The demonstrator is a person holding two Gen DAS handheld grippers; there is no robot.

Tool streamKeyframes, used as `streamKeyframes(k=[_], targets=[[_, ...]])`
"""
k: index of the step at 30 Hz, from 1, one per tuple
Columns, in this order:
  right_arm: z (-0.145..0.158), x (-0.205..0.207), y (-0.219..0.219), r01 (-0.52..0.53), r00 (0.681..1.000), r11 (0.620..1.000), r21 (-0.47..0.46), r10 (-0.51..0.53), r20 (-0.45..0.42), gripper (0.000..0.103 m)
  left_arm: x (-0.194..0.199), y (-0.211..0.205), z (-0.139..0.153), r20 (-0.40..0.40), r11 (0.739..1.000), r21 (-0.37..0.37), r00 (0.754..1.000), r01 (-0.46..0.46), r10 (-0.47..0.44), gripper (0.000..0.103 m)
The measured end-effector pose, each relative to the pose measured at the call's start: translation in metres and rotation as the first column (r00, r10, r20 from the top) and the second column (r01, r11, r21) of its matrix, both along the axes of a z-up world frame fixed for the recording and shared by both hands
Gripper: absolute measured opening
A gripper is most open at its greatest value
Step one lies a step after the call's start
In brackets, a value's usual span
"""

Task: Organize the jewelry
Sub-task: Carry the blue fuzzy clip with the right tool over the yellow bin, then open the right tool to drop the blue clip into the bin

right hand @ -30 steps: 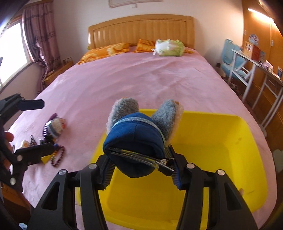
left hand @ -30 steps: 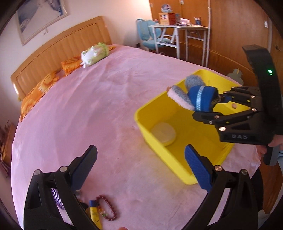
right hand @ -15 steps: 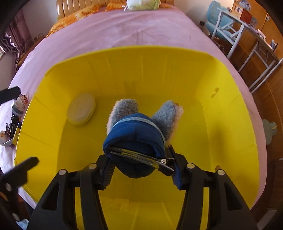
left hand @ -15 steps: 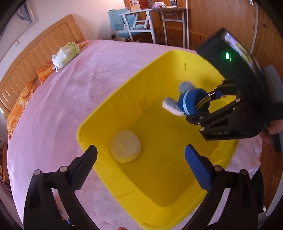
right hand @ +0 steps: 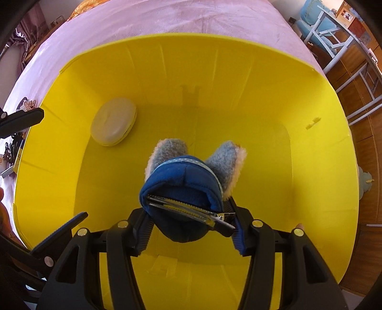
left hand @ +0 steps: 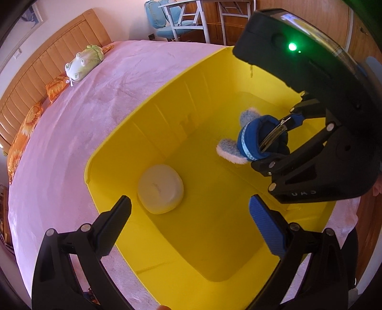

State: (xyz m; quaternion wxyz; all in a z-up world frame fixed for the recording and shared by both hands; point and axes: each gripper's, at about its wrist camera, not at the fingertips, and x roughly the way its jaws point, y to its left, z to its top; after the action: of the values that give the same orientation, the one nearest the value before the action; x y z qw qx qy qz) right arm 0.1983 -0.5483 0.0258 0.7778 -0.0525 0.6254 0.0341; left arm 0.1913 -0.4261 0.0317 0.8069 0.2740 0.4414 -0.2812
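Observation:
A blue plush hair clip (right hand: 183, 181) with two grey fuzzy ears and a metal clasp hangs inside the yellow bin (right hand: 191, 37). My right gripper (right hand: 188, 224) is shut on it and points steeply down over the bin's floor. In the left wrist view the same clip (left hand: 260, 140) sits in the right gripper (left hand: 277, 140) at the right. A round cream case (left hand: 160, 190) lies on the bin's floor near the left wall. My left gripper (left hand: 189, 202) stands open over the bin's near corner, just in front of the case, holding nothing.
The bin (left hand: 167, 124) rests on a pink bedspread (left hand: 95, 107). Loose jewelry items (right hand: 12, 147) lie on the bed left of the bin. A green plush pillow (left hand: 83, 62) and orange pillows sit by the wooden headboard. A white desk and blue chair (right hand: 317, 16) stand beyond.
The right gripper has tipped down and lowered the clip from above the rim into the bin. The left gripper swung from the jewelry pile to over the bin.

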Motion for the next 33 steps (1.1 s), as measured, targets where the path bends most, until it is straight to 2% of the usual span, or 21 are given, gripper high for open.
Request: streamKeyframes(k=[3, 8, 12, 16, 22, 29, 33], targets=[[-0.002, 0.0, 0.002, -0.001, 1.0, 1.0, -0.001, 0.001, 0.0, 0.058, 0.0, 0.0, -0.001, 0.0, 1.0, -0.002, 1.0, 0.0, 0.0, 0.097], [-0.001, 0.003, 0.003, -0.003, 1.0, 1.0, 0.0, 0.003, 0.004, 0.068, 0.001, 0.0, -0.002, -0.002, 1.0, -0.006, 1.0, -0.002, 0.002, 0.097], [-0.001, 0.004, 0.001, 0.005, 1.0, 1.0, 0.001, -0.005, 0.009, 0.071, 0.003, 0.0, -0.001, -0.002, 1.0, -0.006, 1.0, -0.002, 0.002, 0.097], [-0.002, 0.006, -0.002, 0.02, 1.0, 1.0, 0.002, -0.02, 0.016, 0.083, 0.003, 0.0, 0.0, -0.017, 1.0, -0.023, 1.0, 0.007, -0.007, 0.097], [-0.001, 0.008, -0.01, 0.061, 0.997, 0.998, 0.007, -0.061, 0.041, 0.092, 0.002, 0.0, 0.001, -0.016, 1.0, -0.028, 1.0, 0.013, -0.013, 0.097], [0.0, 0.007, -0.017, 0.098, 0.992, 0.995, 0.028, -0.1, 0.073, 0.093, -0.006, 0.01, 0.013, -0.001, 0.998, -0.058, 1.0, 0.013, -0.013, 0.097], [0.011, 0.002, -0.017, 0.107, 0.989, 0.994, 0.038, -0.11, 0.094, 0.093, -0.011, 0.028, 0.025, 0.016, 0.997, -0.078, 1.0, 0.008, -0.007, 0.097]])
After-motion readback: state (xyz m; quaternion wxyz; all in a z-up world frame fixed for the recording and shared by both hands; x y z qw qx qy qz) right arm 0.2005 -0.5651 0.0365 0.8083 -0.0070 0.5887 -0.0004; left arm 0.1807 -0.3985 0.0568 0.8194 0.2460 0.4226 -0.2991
